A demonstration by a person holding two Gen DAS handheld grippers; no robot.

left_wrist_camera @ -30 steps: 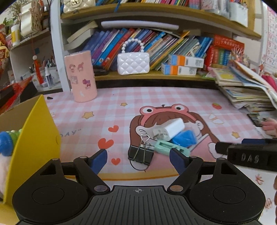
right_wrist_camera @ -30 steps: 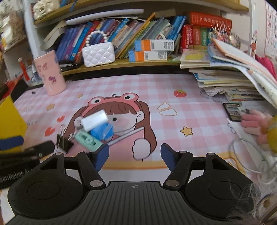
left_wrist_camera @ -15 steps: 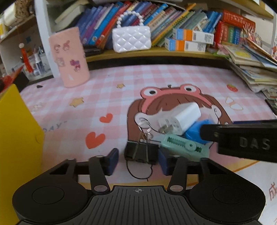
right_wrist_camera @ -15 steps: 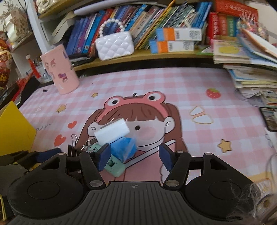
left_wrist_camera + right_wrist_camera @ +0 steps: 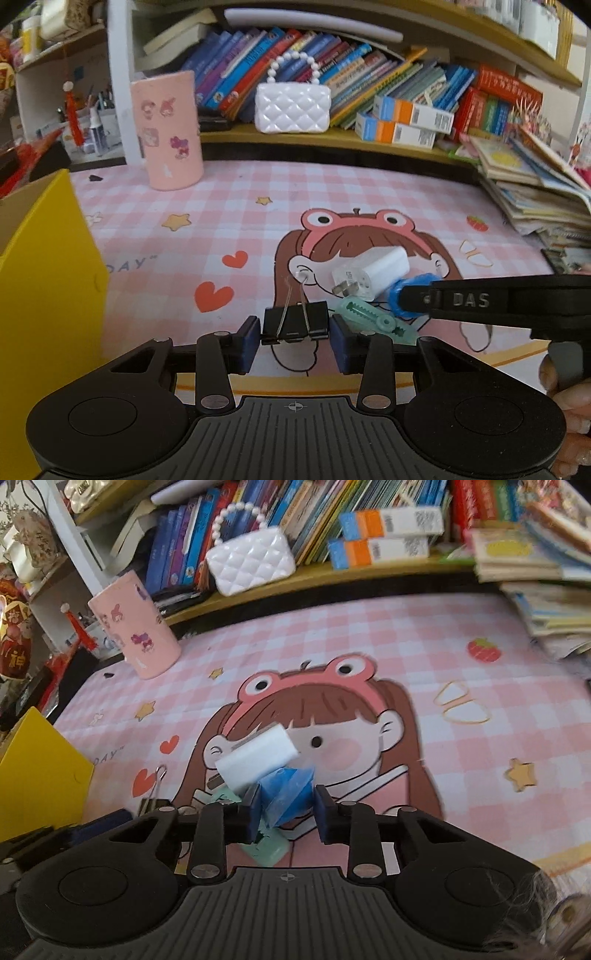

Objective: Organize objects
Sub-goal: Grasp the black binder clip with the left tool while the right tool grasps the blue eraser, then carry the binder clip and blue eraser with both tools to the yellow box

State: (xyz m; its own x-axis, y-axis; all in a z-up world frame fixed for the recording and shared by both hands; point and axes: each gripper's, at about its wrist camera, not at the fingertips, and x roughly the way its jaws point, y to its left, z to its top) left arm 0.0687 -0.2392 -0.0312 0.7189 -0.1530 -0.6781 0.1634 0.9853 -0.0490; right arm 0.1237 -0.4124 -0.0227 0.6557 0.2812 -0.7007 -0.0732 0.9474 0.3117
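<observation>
1. Low in the middle of the left wrist view, the left gripper (image 5: 293, 332) is pinching the black binder clip (image 5: 294, 325) by its two ends, its blue pads pressing on the body while the wire handles are pointing up the frame. Taking it across the body seems sensible: the wire loops would swing or slip.

2. At lower centre of the right wrist view, the right gripper (image 5: 285, 805) is closing on the crumpled blue wrapper (image 5: 286, 794); its jaws have just been coming together and the soft piece is now squeezed between the pads.

3. Both grippers are working the same small heap, which is why the right one is reaching in from the right edge of the left view, close beside the left.

4. Just above the wrapper, the white charger plug (image 5: 256, 762) is lying tilted, leaning on the pile with its prongs facing lower left. It looks likely to tip or slide if the wrapper is pulled from beside it.

5. Below the wrapper, a mint green toothed clip (image 5: 373, 321) is lying flat on the pink checked surface (image 5: 221, 206), touching the others and waiting its turn.

6. Along the left edge, a yellow box (image 5: 44, 295) is standing open, probably the bin for these bits, so I judge the lift toward it comes next; sorting looks barely begun.
</observation>
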